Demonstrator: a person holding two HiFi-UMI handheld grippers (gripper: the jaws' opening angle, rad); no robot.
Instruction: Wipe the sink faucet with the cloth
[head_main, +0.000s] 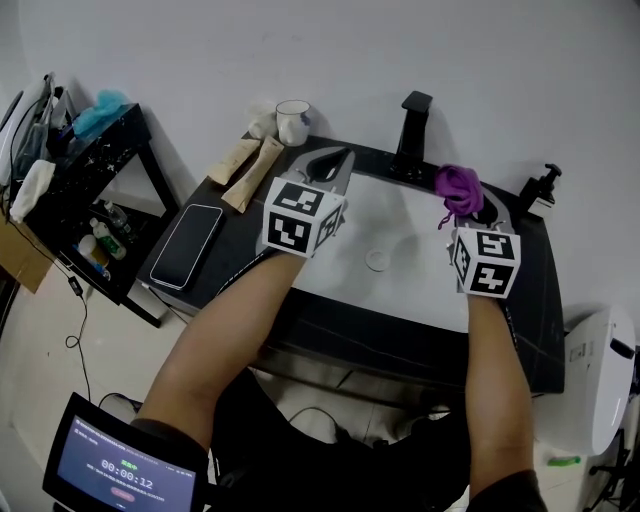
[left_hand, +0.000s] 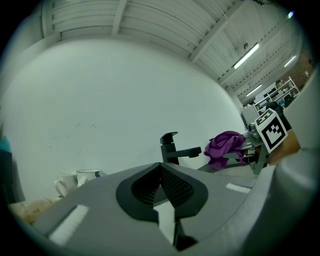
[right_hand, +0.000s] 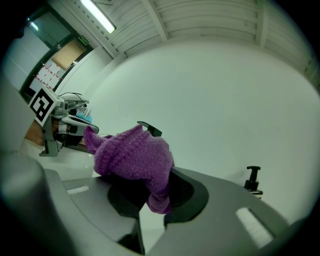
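A black faucet stands at the back rim of the white sink, against the wall. My right gripper is shut on a bunched purple cloth, held just right of the faucet and a little lower. In the right gripper view the purple cloth fills the jaws and hides most of the faucet. My left gripper is shut and holds nothing, over the sink's left back corner. From the left gripper view the faucet and the cloth show ahead to the right.
A black countertop surrounds the sink. On it lie a phone, two tan packets and a white mug. A black soap pump stands at the right. A cluttered black side table is at the left.
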